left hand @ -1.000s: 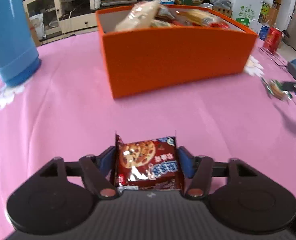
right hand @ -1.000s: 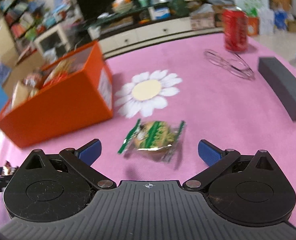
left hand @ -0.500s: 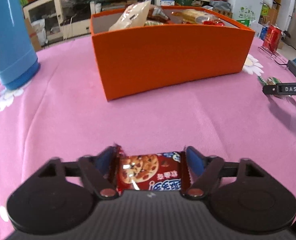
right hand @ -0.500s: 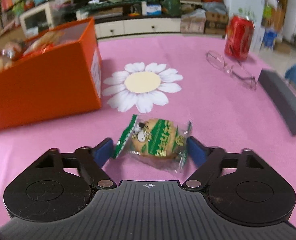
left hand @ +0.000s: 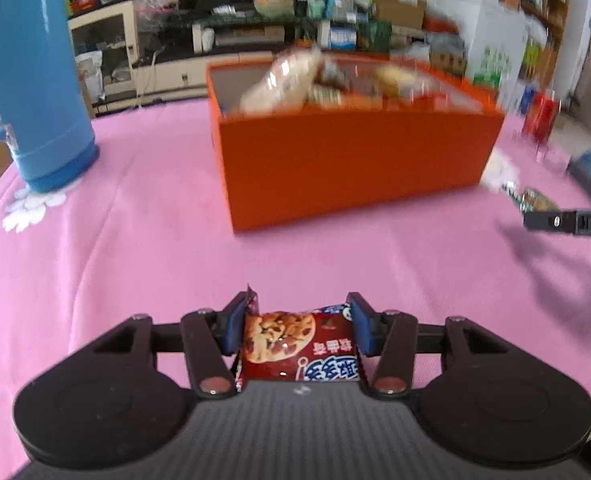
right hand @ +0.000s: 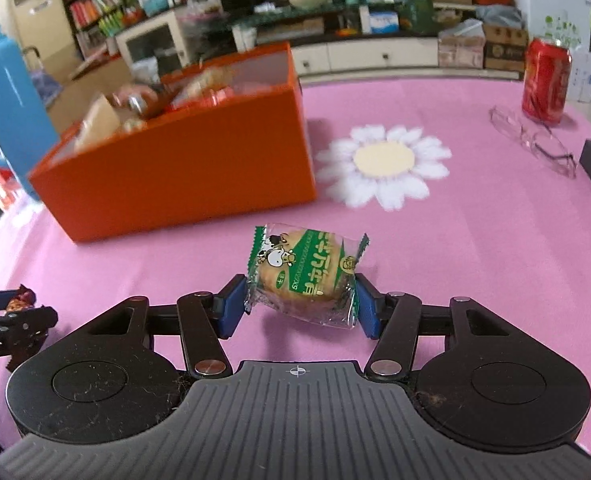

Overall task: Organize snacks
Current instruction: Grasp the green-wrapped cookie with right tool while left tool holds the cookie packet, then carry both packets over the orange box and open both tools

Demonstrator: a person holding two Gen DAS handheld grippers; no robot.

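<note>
1. Blue pads of the left gripper (left hand: 295, 330) press on both sides of the chocolate-chip cookie packet (left hand: 297, 346). Half a second ago the pads stood slightly off the wrapper ends; now the packet looks pinched between them, one sealed end poking up past the left pad.

2. Blue pads of the right gripper (right hand: 298, 303) are likewise clamped on the green-wrapped biscuit (right hand: 305, 276). A second ago those jaws were wide apart with the biscuit lying flat on the cloth between them; now the biscuit sits tilted, its near edge apparently lifted, with a shadow underneath.

3. Both snacks are therefore in hand rather than loose on the pink tablecloth (right hand: 475, 248). I judge the pickup stage finished for this pair.

4. Ahead of both grippers stands the orange box (left hand: 355, 160), already holding several packets whose details are blurred. It is well apart from the left gripper and nearer the right one, which faces its end wall.

5. What seems to remain is carrying each snack over the rim and letting go inside. The box walls are tall, so each packet must rise clear of the edge first.

6. Farther out are a blue thermos (left hand: 31, 76), a red can (right hand: 545, 80) and a pair of glasses (right hand: 535, 142), none in the way.
</note>
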